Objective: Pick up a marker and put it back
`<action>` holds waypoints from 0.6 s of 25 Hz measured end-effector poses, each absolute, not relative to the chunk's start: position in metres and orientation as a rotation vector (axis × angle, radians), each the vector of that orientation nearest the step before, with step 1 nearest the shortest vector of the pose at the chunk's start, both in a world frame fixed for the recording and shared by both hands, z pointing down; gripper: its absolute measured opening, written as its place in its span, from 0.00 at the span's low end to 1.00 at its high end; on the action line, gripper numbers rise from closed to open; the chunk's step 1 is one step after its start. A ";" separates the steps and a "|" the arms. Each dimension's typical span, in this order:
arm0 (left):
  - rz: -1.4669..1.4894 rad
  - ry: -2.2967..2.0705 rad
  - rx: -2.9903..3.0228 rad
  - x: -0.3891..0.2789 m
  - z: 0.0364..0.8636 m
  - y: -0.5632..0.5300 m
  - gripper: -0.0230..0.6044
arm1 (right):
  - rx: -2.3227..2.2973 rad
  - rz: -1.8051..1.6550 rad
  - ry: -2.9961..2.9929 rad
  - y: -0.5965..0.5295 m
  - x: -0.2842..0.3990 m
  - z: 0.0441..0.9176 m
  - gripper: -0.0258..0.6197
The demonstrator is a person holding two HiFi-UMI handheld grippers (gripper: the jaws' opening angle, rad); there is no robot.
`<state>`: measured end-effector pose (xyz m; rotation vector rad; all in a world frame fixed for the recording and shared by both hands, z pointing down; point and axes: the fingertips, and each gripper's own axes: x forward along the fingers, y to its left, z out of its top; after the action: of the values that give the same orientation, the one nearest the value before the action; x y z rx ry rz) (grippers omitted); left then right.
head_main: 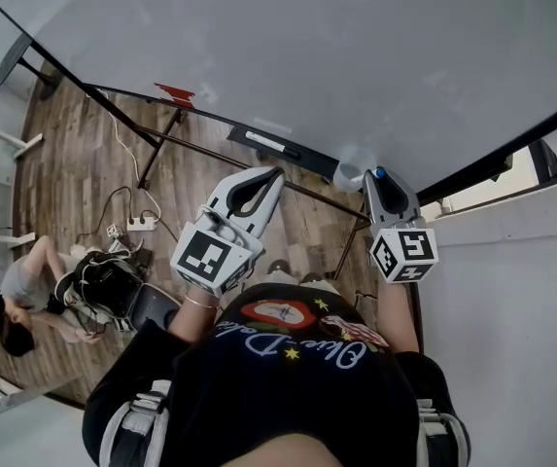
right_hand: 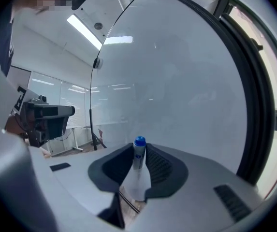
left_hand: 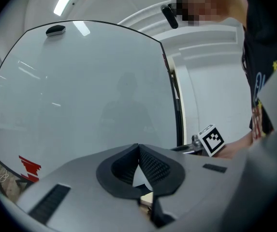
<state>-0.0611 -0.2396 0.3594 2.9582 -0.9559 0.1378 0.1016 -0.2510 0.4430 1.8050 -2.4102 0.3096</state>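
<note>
A white marker with a blue cap (right_hand: 138, 154) stands upright between the jaws of my right gripper (right_hand: 139, 149), and the pads close on its body. In the head view the blue cap (head_main: 379, 173) shows at the tip of the right gripper (head_main: 381, 179), close to the whiteboard (head_main: 307, 56) and beside a small white cup (head_main: 349, 175) on the board's lower rail. My left gripper (head_main: 276, 172) is held level to the left of it. Its jaws (left_hand: 138, 148) meet at the tips with nothing between them.
The whiteboard's black tray (head_main: 288, 149) carries a white oblong object (head_main: 264, 141). A red mark (head_main: 175, 93) sits at the board's lower left. A person (head_main: 35, 290) crouches on the wooden floor by a power strip (head_main: 140, 223). A window frame (head_main: 550, 159) runs along the right.
</note>
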 end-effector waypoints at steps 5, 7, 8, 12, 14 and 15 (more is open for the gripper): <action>0.140 -0.976 2.952 -0.065 0.359 -0.241 0.04 | 1.774 0.302 -2.429 -0.252 0.096 0.441 0.15; 0.140 -0.980 2.956 -0.065 0.358 -0.241 0.04 | 1.765 0.285 -2.426 -0.252 0.094 0.440 0.15; 0.139 -0.981 2.957 -0.065 0.358 -0.241 0.04 | 1.767 0.277 -2.426 -0.252 0.094 0.438 0.15; 0.129 -0.981 2.953 -0.065 0.357 -0.240 0.04 | 1.778 0.251 -2.432 -0.252 0.096 0.430 0.14; 0.126 -0.984 2.954 -0.066 0.356 -0.241 0.04 | 1.780 0.238 -2.433 -0.251 0.096 0.425 0.14; 0.123 -0.984 2.955 -0.067 0.356 -0.241 0.04 | 1.781 0.233 -2.434 -0.251 0.096 0.423 0.14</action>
<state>-0.0666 -0.2406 0.3556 2.9546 -0.9842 0.1232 0.0961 -0.2511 0.4229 1.7806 -2.4343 0.2328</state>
